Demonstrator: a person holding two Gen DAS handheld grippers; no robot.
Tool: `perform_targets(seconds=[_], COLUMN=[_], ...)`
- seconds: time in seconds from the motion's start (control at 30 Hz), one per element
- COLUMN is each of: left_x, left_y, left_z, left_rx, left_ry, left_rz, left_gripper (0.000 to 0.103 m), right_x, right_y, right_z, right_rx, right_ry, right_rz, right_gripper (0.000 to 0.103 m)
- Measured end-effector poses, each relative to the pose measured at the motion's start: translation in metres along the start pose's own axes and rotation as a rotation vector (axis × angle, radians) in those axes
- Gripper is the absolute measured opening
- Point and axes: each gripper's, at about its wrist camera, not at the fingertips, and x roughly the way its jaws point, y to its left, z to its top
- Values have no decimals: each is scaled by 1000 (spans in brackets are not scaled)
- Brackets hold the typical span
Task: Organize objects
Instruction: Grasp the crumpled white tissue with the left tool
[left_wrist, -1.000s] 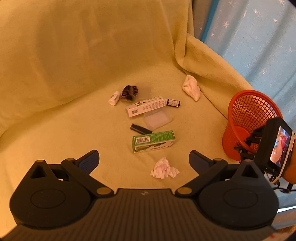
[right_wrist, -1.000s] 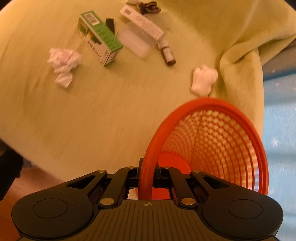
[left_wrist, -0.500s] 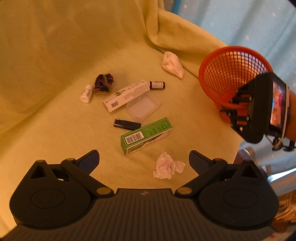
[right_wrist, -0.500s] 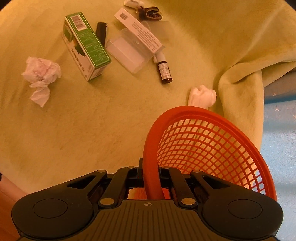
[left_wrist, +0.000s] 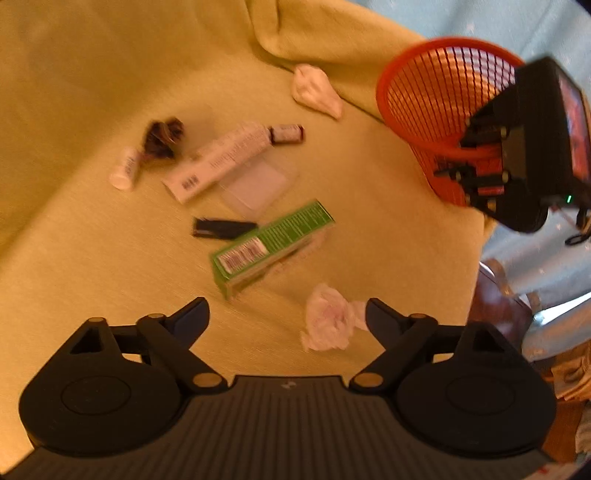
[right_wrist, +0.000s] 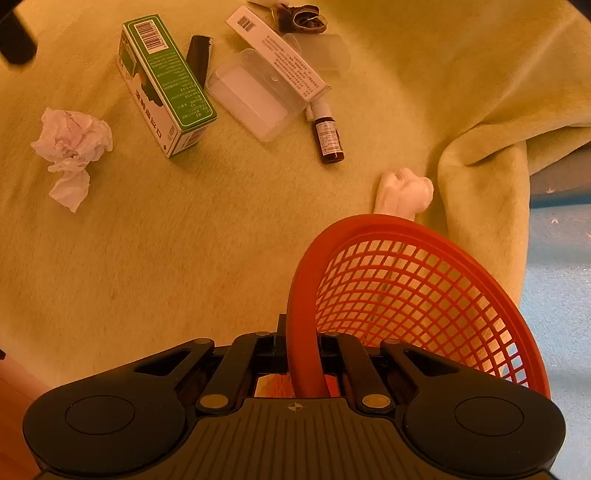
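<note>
Jaws of the right gripper (right_wrist: 302, 369) pinch the near rim of the red basket (right_wrist: 413, 295) at the blanket's right edge, the left gripper (left_wrist: 286, 314) gapes empty over the crumpled tissue (left_wrist: 327, 323) — set the basket down level, near the clutter.

Count: 1 orange basket (right_wrist: 417, 280), 2 cartons – green (right_wrist: 166, 85), white (right_wrist: 277, 51). 2 bottles – brown (right_wrist: 328, 138), white (left_wrist: 125, 170). 2 tissue wads – near (right_wrist: 70, 144), far (right_wrist: 404, 194). 1 clear case (right_wrist: 255, 99).
</note>
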Motion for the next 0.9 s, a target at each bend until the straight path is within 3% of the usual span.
perform_targets(seconds=[0.2,0.33,0.47,0.53,0.9], left_x=[37,59,69,71,25], left_y=[-16,-24,-26,-28,-19], left_z=[-11,-12,-10,-8,21], left_rx=[13,49,48,59,37], left_ry=[43,83,116,134,77], left_rz=[-11,-11,-19,-24,-27], left_gripper=[69,46,34,20,15], right_x=[2,2,2,3,4], right_y=[3,3,2,3,9], right_z=[-1,-1,-4,-4,-6], right_rx=[-11,-18,-18,-15,-46], right_ry=[-13,-15,-21,-21,-27], right_rz=[-3,-5,-6,-6,-19], right_gripper=[2,2,2,2,2])
